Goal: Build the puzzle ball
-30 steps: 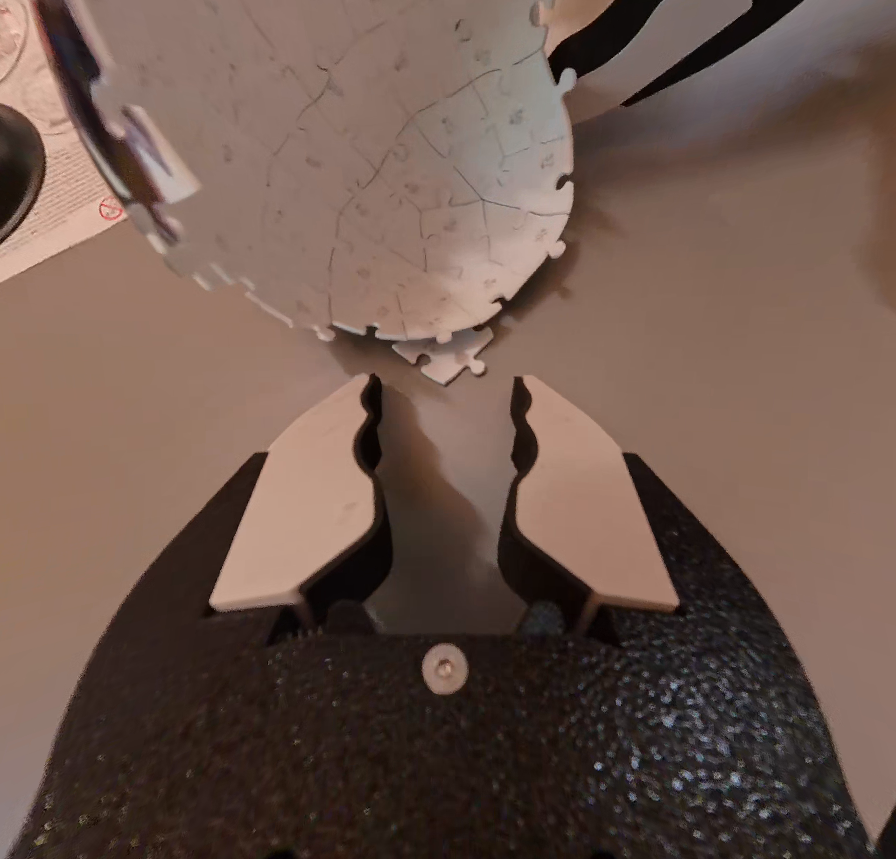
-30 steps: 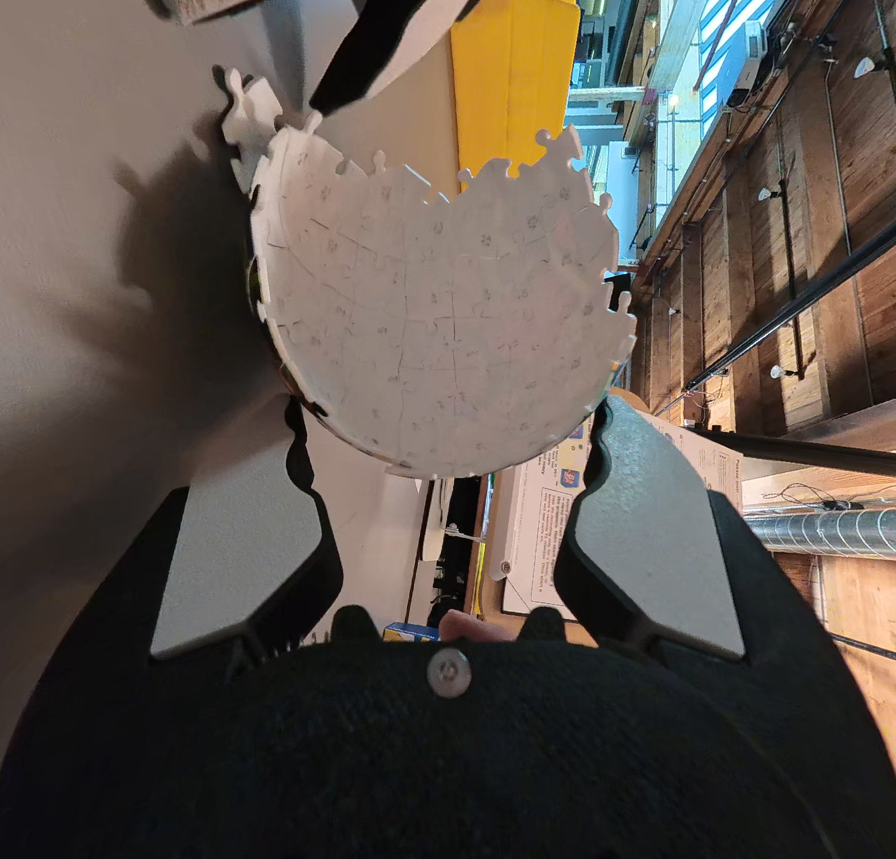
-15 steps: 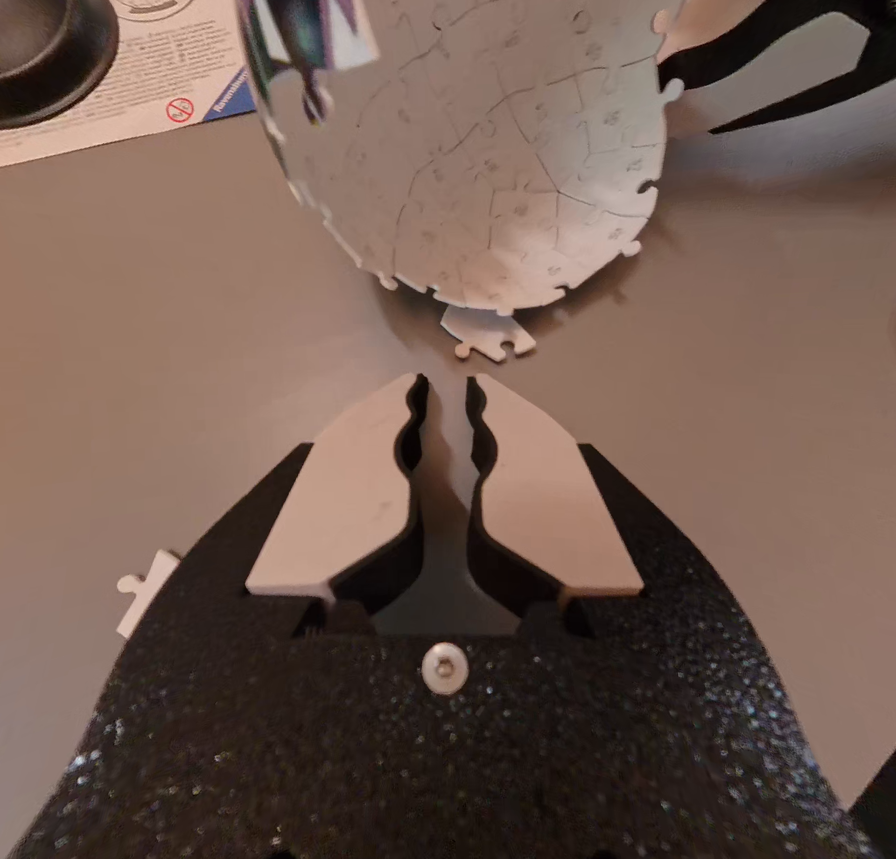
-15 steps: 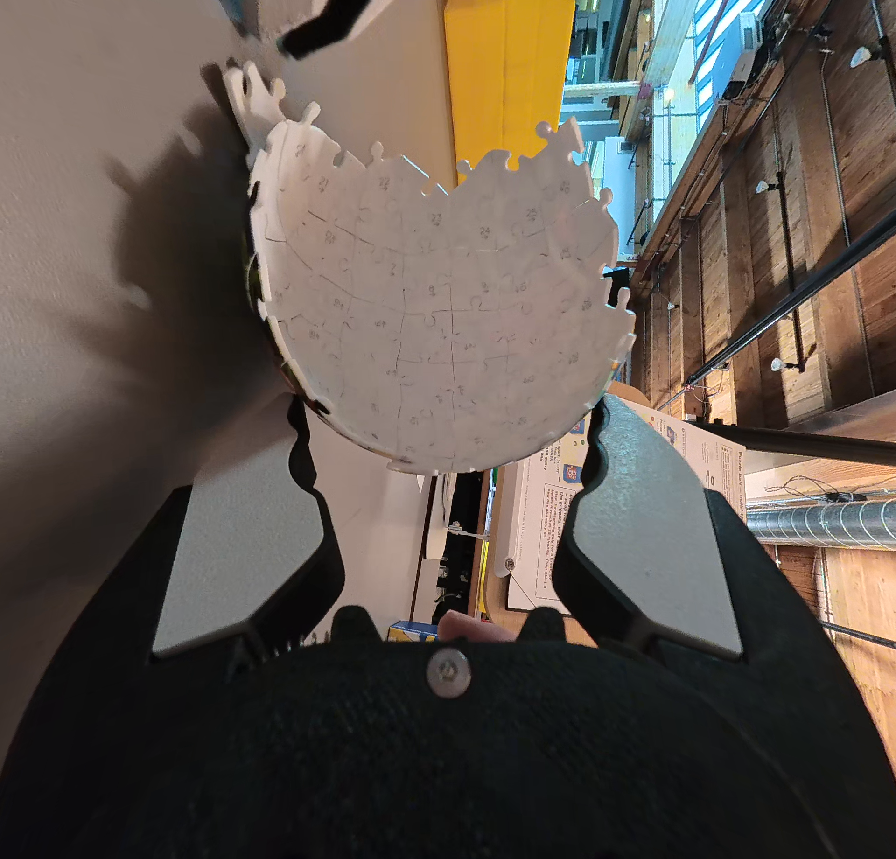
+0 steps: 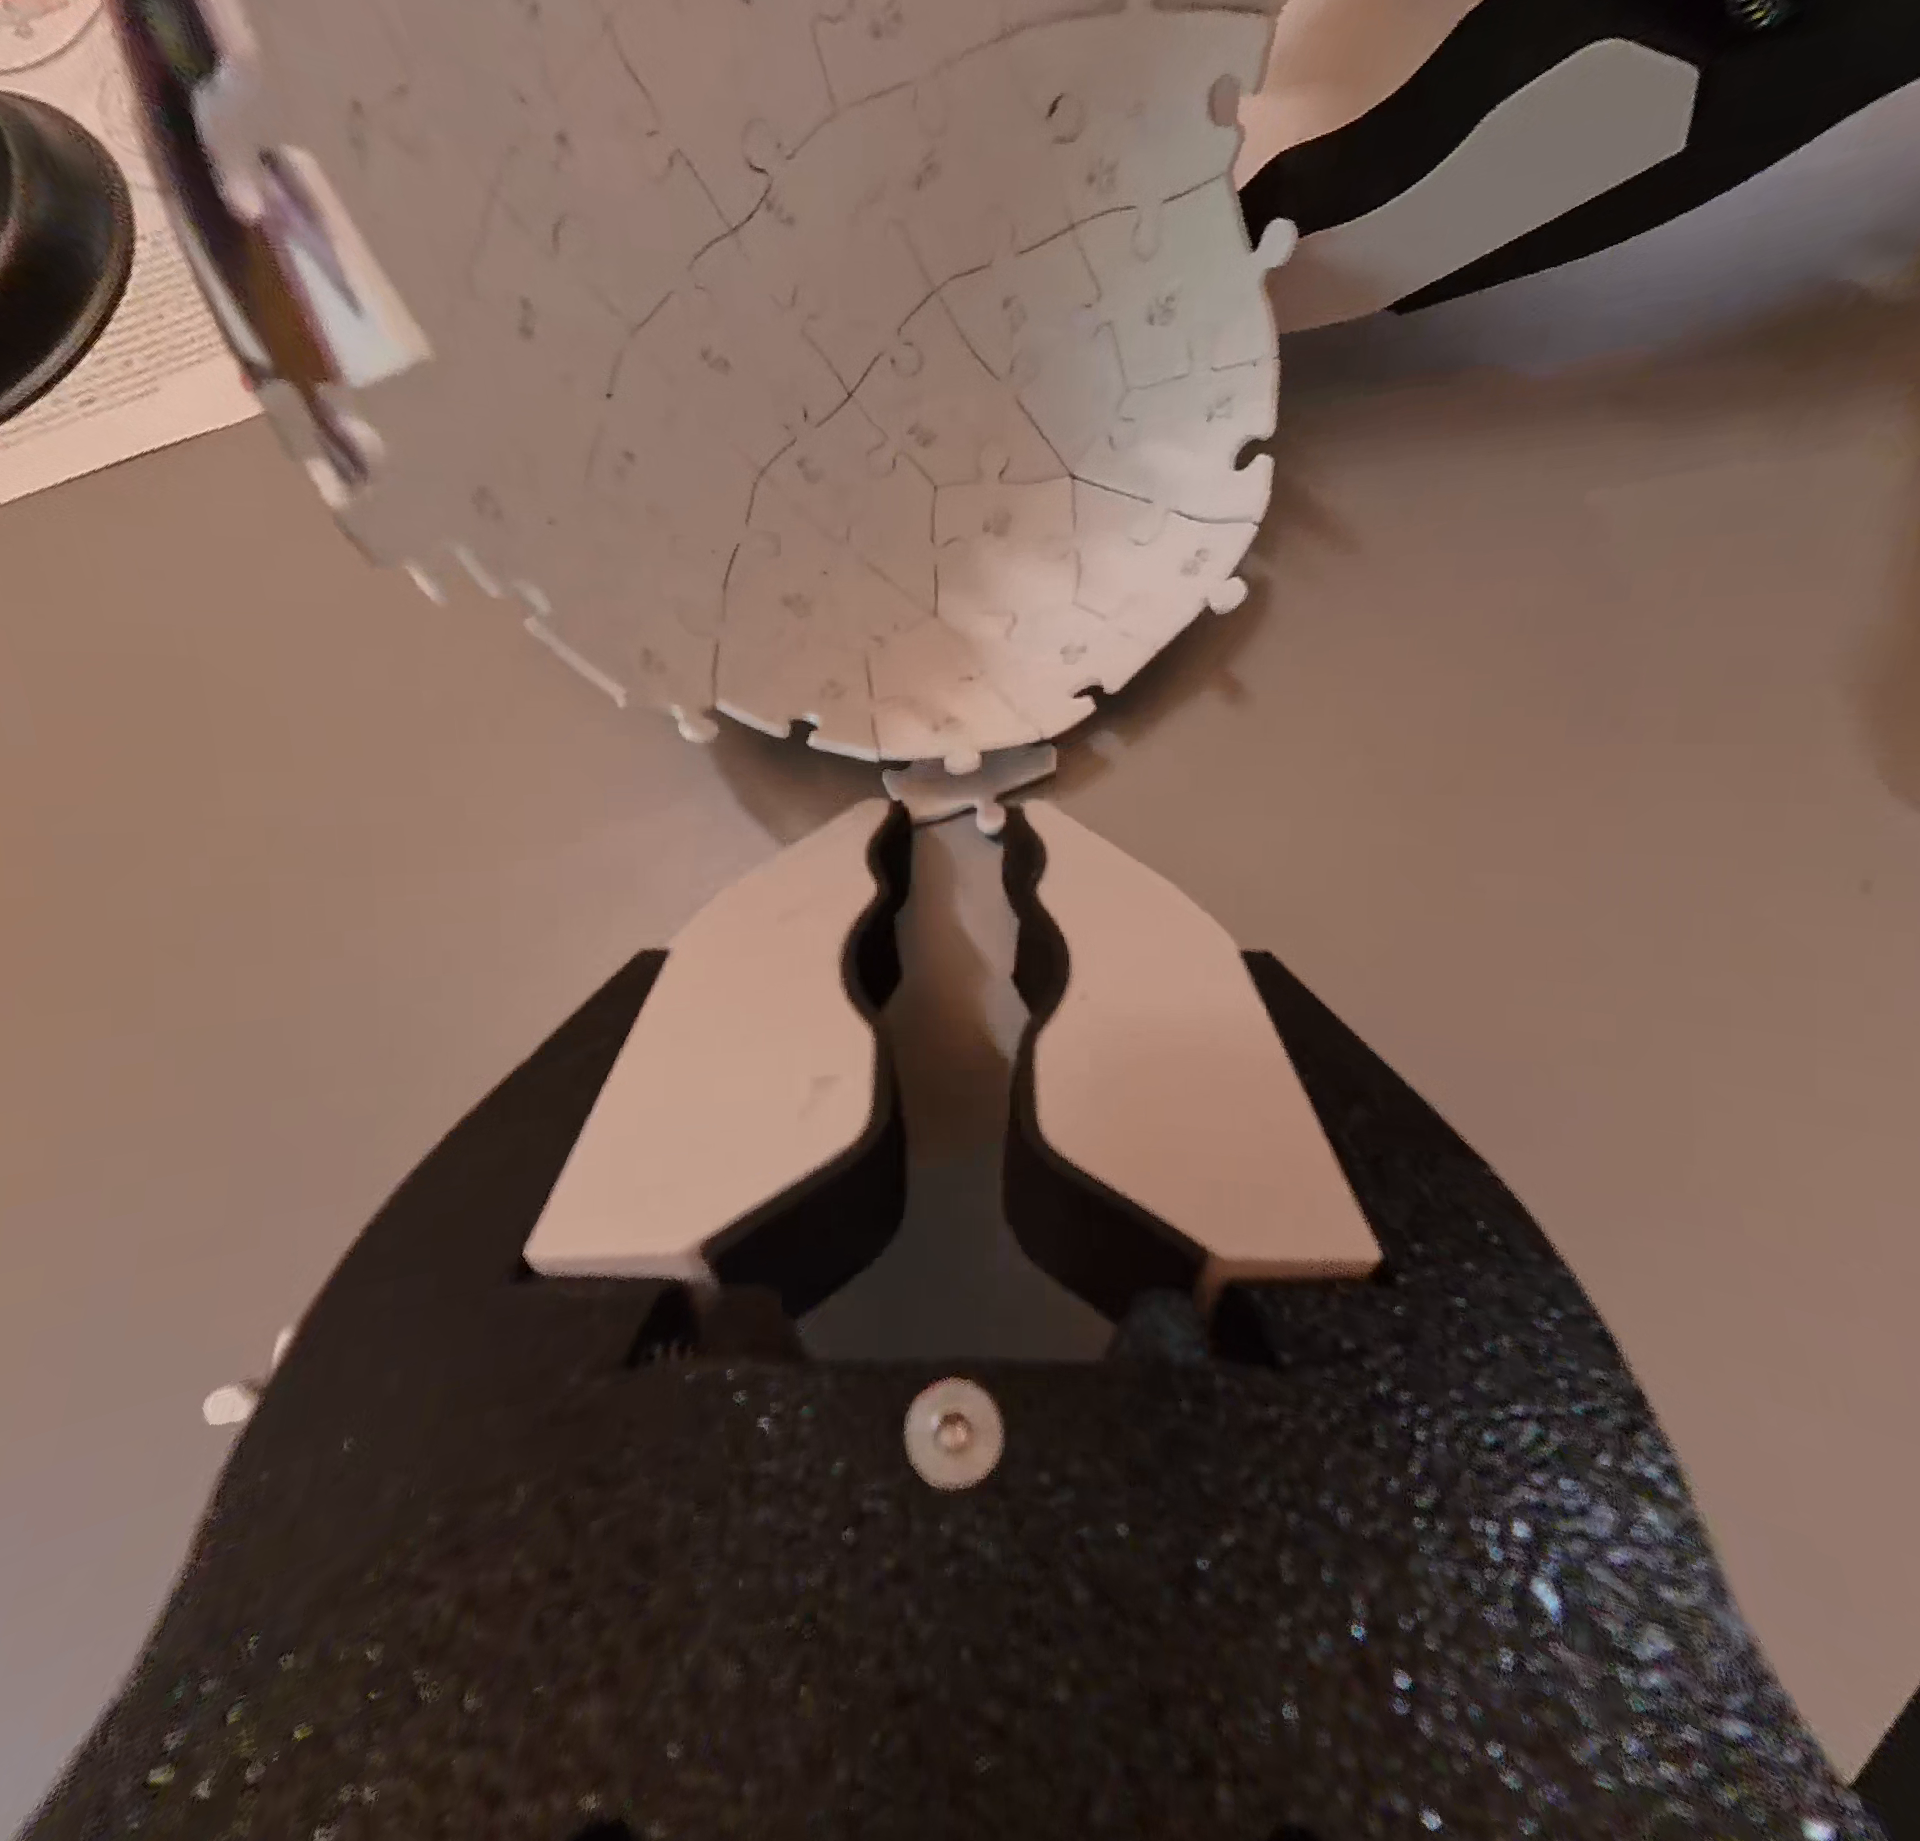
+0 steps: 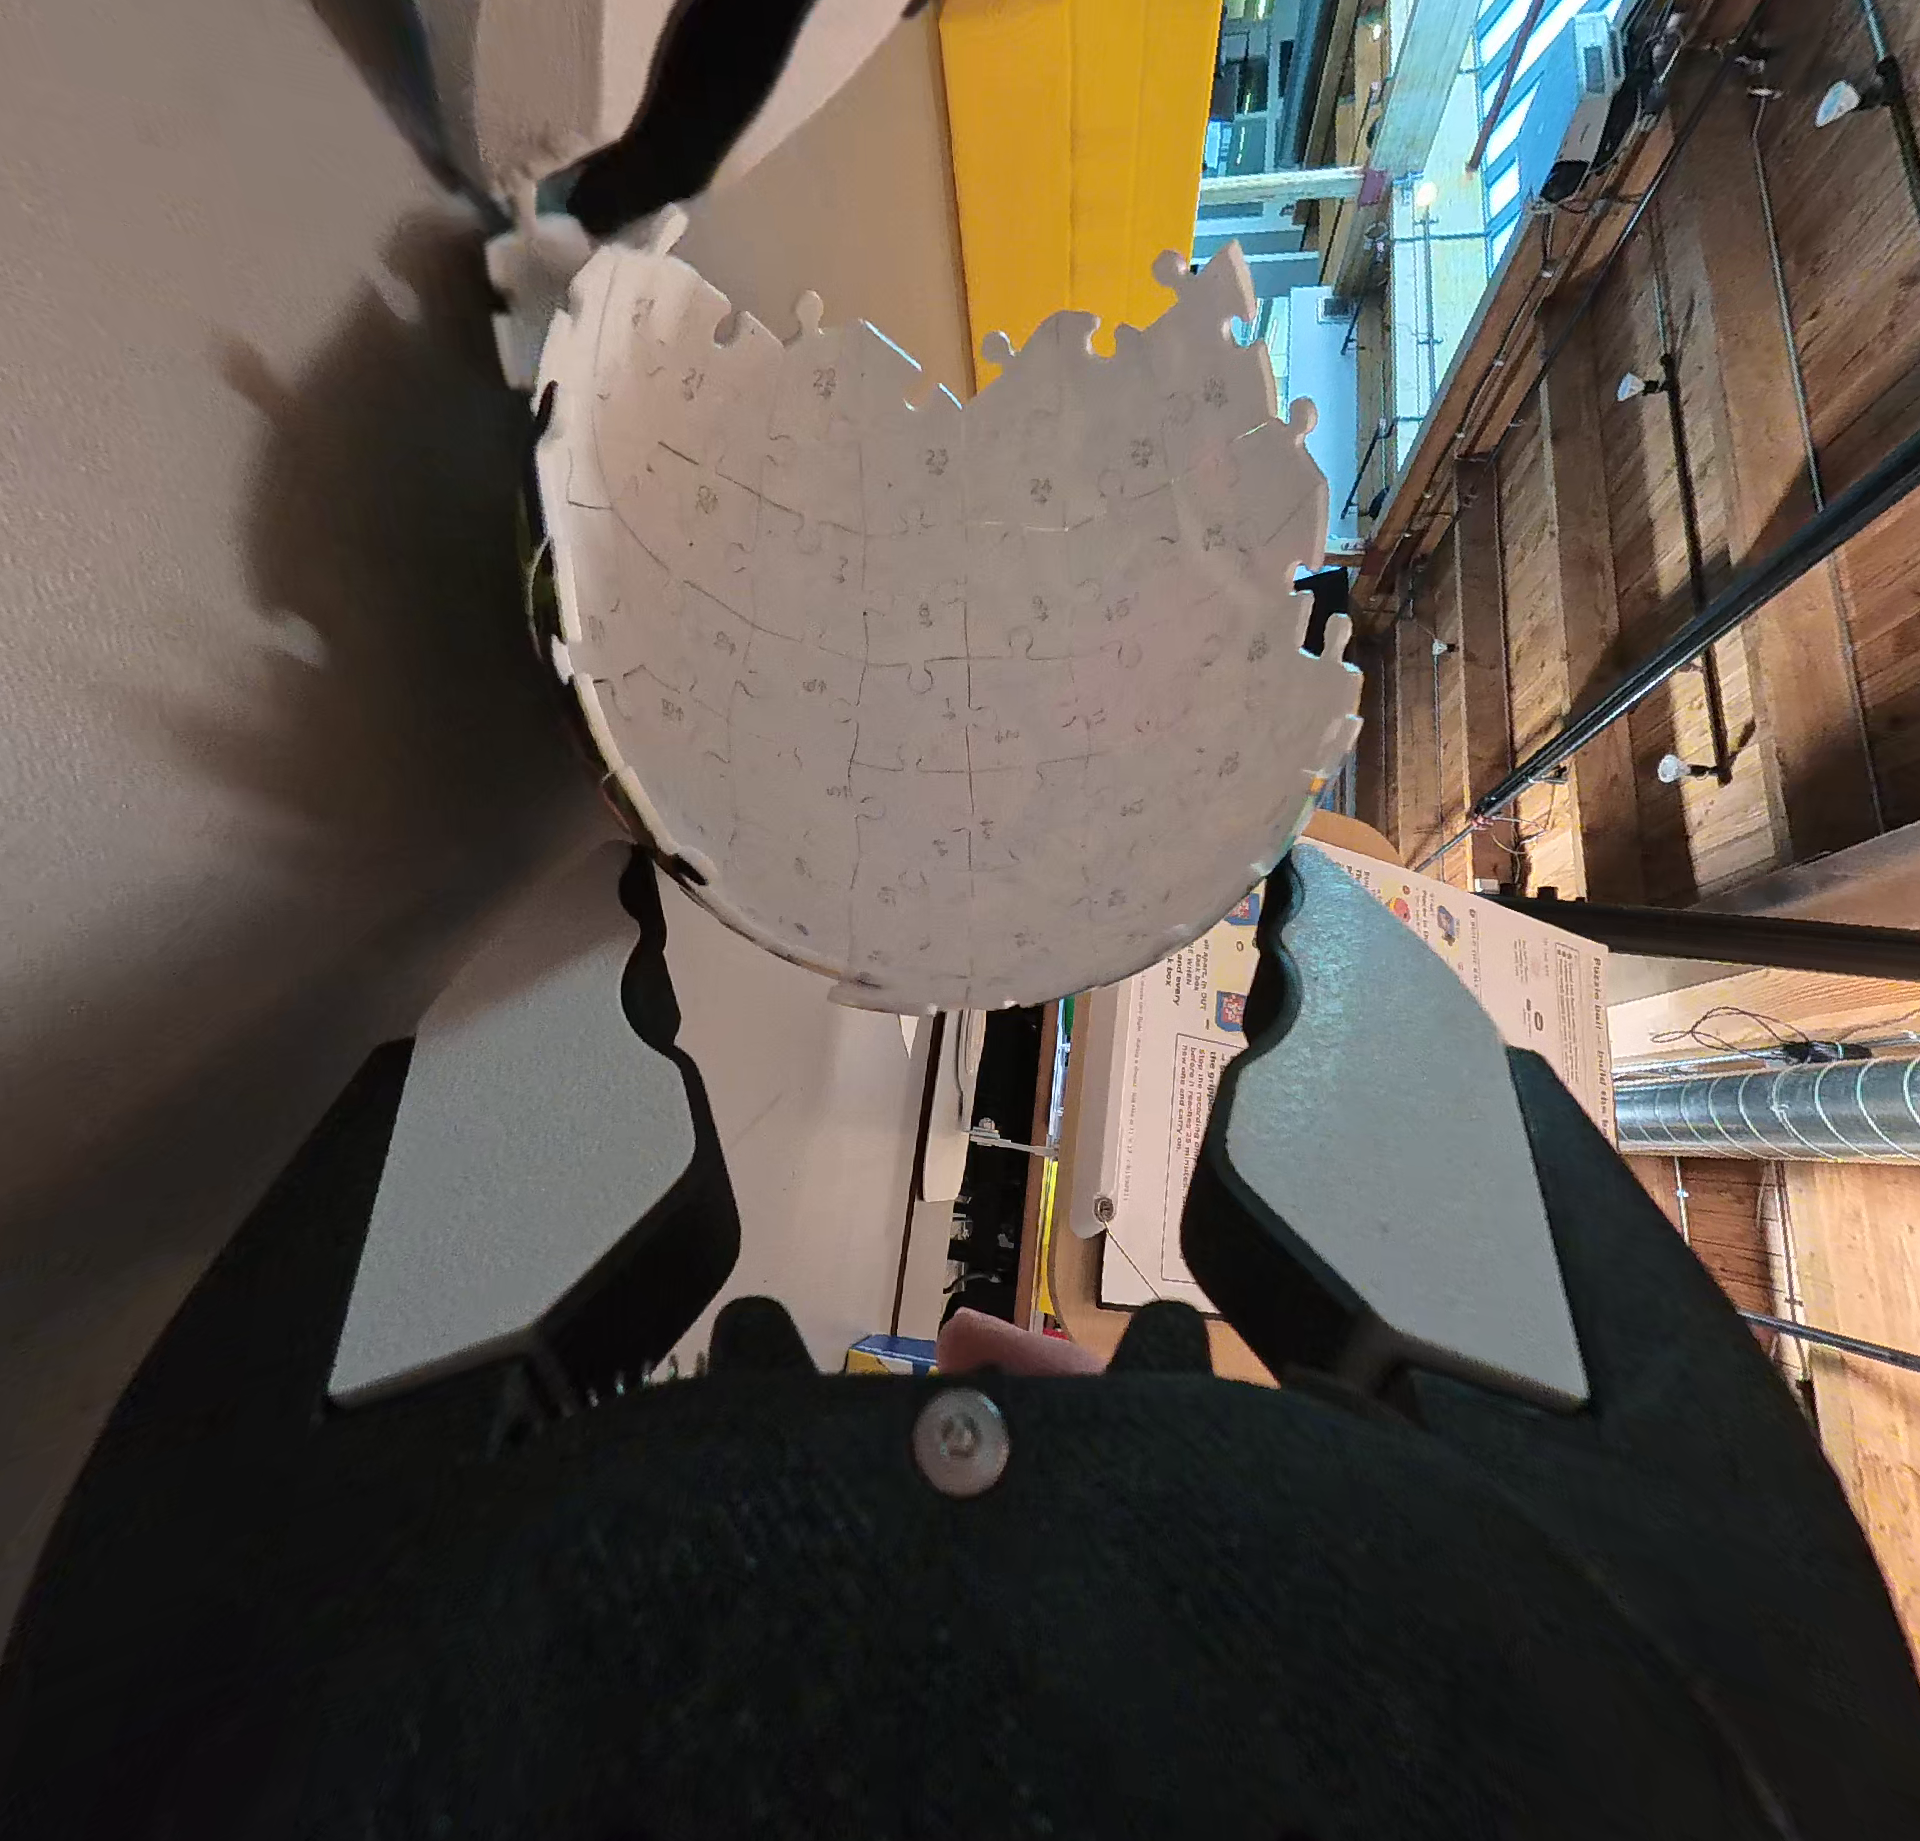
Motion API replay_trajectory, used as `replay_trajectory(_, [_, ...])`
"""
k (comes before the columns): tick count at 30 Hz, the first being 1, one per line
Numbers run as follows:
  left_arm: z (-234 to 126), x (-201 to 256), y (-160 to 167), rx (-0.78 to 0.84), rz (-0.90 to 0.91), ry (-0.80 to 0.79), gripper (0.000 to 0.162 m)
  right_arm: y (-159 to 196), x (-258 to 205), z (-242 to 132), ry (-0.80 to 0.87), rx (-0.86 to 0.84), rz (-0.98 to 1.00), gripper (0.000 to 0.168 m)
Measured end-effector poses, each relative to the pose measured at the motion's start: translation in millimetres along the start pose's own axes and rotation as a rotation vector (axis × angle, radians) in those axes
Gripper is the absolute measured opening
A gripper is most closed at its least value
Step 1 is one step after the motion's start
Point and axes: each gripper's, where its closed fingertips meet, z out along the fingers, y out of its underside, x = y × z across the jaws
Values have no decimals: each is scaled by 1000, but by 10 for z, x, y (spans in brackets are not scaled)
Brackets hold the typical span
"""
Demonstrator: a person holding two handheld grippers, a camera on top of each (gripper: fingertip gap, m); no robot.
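Left gripper (image 5: 951,823), seen from its own wrist camera, has its jaws drawn narrow, with the fingertips meeting a loose white puzzle piece (image 5: 966,785) that lies on the grey-brown table (image 5: 312,856); whether the piece is actually pinched cannot be told. Directly beyond that piece hangs the half-built puzzle ball (image 5: 831,357), an open shell with its pale, numbered inner face turned toward the camera and its lower rim just above the piece. Right gripper (image 6: 956,898) grips the shell across its rim, one finger (image 6: 540,1116) outside on the table side and the other (image 6: 1382,1116) on the far side.

Left of the shell, in the left wrist view, a printed instruction sheet (image 5: 114,399) lies on the table with a black round stand (image 5: 52,233) on it, and the shell's coloured outer skin shows as a blurred strip along its left edge. Another loose piece (image 5: 234,1396) peeks out beside the left gripper's body. The shell blocks most of the table behind it.

Only the right wrist view shows the room past the shell: a yellow bin (image 6: 1081,150), wooden ceiling boards, a silver duct (image 6: 1766,1105) and a posted white notice (image 6: 1174,1116). It also shows the left gripper's tips reaching the loose piece at the shell's edge nearest the table.
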Motion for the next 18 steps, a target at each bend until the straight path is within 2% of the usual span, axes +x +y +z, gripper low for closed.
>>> replay_trajectory(1, [-5, -8, 7, 0, -12, -3, 17, 1, 2, 0, 1, -1, -2, 109])
replay_trajectory(3, [-24, -21, 36, -7, -34, -11, 4, 5, 3, -3, 1, -2, -4, 108])
replay_trajectory(11, [-190, 76, 213, -49, -43, 15, 4, 47, 0, -2, 0, -10, 4, 107])
replay_trajectory(18, [-364, 70, 393, -73, -225, -82, 4, 43, 0, 1, 3, -8, 8, 106])
